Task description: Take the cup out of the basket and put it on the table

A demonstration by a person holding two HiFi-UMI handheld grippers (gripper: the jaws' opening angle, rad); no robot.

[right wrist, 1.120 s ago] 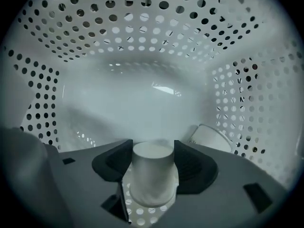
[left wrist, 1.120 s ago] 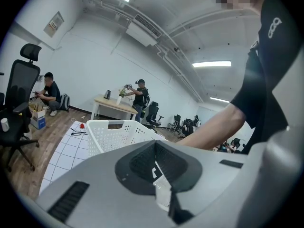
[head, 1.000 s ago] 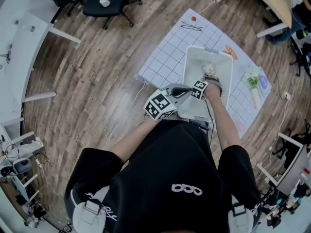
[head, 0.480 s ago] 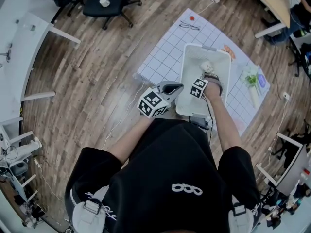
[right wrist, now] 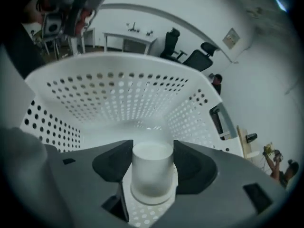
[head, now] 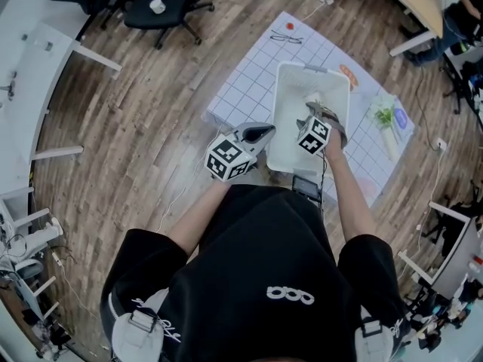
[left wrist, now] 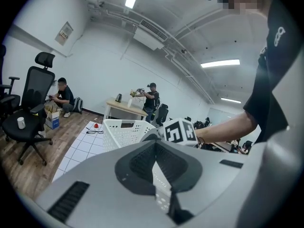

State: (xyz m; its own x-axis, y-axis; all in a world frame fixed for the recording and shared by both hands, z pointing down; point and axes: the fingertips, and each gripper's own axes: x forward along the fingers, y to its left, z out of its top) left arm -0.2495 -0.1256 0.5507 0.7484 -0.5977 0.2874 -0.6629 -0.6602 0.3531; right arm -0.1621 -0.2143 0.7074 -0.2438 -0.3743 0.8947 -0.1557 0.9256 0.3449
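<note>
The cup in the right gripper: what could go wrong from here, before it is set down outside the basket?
1. The right gripper holds the cup only by its smooth sides; it may slip.
2. The cup hangs over the inside of the basket; it may hit a wall or the rim on the way out.
3. The left gripper is shut on nothing, so a knock may shift the basket.

Basket (head: 278, 115) sits on mat (head: 249, 81), mat on floor (head: 151, 111). Cup (right wrist: 152, 167) is btwn right gripper's (head: 311, 119) fingers, over basket's inside. Left gripper (head: 260, 134) is just L of basket, outside it, by near corner. Glasses (head: 289, 39) lie at mat's far end, behind basket. Office chair (head: 162, 10) stands far L, well apart.
</note>
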